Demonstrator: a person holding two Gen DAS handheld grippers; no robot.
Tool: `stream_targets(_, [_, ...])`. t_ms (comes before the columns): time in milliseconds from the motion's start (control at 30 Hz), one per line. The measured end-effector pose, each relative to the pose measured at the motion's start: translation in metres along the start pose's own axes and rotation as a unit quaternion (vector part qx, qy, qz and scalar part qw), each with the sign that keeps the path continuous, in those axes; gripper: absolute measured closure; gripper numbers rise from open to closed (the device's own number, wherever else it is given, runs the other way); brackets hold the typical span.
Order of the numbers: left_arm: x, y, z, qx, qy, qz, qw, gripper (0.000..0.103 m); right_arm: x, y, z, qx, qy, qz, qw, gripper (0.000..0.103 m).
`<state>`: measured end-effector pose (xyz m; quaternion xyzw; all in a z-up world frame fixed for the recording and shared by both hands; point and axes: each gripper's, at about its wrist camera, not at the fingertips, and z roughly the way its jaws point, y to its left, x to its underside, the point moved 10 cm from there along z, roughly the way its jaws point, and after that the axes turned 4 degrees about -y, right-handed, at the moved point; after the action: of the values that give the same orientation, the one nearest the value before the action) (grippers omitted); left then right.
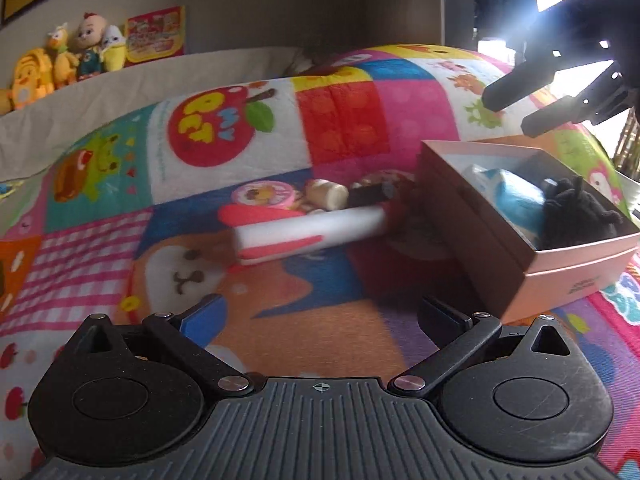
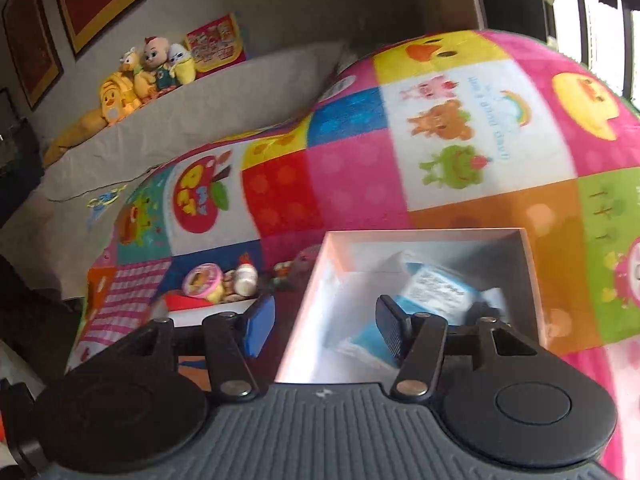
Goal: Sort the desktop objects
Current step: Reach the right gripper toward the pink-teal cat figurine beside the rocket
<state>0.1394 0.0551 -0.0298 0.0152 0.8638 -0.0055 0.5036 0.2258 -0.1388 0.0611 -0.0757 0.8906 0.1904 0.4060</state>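
A pink cardboard box (image 1: 576, 268) lies open on the patchwork blanket, with a blue-and-white packet (image 1: 508, 196) and a black fuzzy item (image 1: 576, 204) inside. Left of it is a small pile: a long white and red piece (image 1: 296, 236), a round pink tin (image 1: 266, 196), a cream bottle (image 1: 326, 194) and a dark item (image 1: 366, 196). My left gripper (image 1: 320, 312) is open and empty, low over the blanket, short of the pile. My right gripper (image 2: 324, 320) hovers over the box's (image 2: 532, 280) near left corner, jaws partly apart and pressing on nothing; from the left wrist it (image 1: 516, 114) hangs above the box.
The bright patchwork blanket (image 1: 340, 120) covers a rounded, cushioned surface. Plush toys (image 1: 60, 60) and a red picture book (image 1: 156, 34) line a ledge at the far left. A bright window (image 2: 600, 32) stands at the far right.
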Motion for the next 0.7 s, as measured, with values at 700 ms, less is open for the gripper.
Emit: stream_targets(700, [0.017,0.026,-0.005,0.044,0.013,-0.062,0.997,0.0,0.039,0.087,0.182,0.041,0.206,-0.099,0.973,0.068])
